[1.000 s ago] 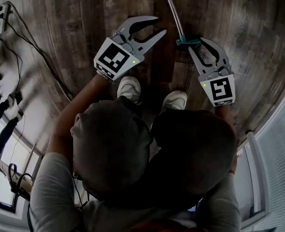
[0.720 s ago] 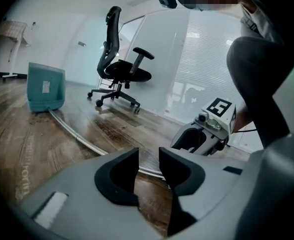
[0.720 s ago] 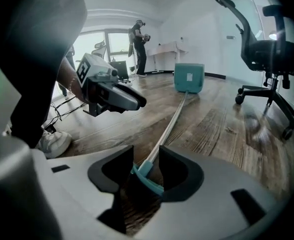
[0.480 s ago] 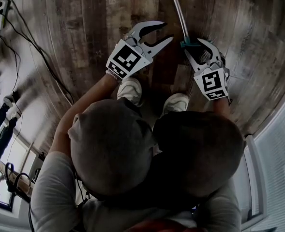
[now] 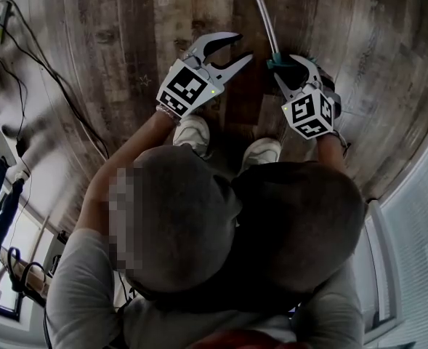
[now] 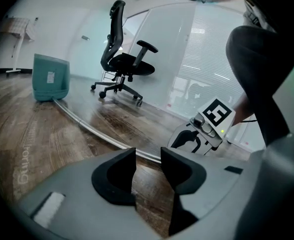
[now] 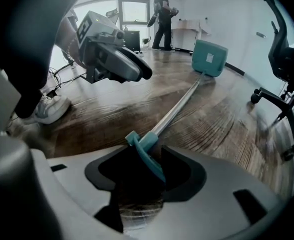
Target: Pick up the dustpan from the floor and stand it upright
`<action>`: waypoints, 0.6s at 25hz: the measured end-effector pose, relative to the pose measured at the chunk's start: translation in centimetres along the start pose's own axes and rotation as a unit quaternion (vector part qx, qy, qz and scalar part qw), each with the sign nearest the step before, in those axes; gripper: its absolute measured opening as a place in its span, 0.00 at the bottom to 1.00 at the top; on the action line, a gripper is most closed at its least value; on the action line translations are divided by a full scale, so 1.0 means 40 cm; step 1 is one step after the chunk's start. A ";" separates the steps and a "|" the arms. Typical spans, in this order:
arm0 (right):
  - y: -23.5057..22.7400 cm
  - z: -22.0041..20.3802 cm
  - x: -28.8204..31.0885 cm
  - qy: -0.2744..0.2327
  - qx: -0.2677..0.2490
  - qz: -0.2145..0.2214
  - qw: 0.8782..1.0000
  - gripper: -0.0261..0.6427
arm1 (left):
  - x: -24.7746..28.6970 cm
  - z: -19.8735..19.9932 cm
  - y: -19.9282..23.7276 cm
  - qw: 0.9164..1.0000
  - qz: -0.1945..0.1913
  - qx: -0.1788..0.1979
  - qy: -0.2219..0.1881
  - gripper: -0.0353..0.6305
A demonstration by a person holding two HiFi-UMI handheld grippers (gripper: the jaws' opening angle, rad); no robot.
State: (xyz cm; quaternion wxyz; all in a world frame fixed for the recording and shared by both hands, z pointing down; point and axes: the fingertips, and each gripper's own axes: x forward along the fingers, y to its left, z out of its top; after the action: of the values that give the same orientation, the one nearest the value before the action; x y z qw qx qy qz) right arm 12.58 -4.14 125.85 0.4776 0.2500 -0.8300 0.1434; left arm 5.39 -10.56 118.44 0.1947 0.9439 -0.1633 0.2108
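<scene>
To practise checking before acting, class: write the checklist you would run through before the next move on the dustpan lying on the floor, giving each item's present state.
1. Teal handle grip between the right gripper jaws: ok.
2. Right jaws clamped on it: not ok; they have just been opening and stand open.
3. Left gripper free: ok; its jaws have just been opening, with only floor between them.
4. Dustpan upright: not ok; pan and shaft lie along the floor.
5. Office chair clear of the pan: ok, probably.
6. Grip end lifted off the floor: cannot tell.
</scene>
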 end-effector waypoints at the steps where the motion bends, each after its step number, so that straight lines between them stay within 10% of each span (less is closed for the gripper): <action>1: -0.002 -0.001 0.003 0.002 -0.002 0.000 1.000 0.31 | 0.000 -0.005 0.002 1.000 0.001 0.003 0.004 0.26; 15: 0.012 -0.005 0.038 0.047 -0.091 0.017 0.995 0.20 | -0.010 0.001 0.039 1.000 0.014 0.003 0.006 0.26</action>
State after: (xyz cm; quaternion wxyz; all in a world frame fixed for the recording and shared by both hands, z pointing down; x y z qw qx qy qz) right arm 11.85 -4.07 127.27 0.5338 0.1843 -0.8207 0.0874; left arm 4.47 -11.84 118.71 0.1897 0.9409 -0.1750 0.2194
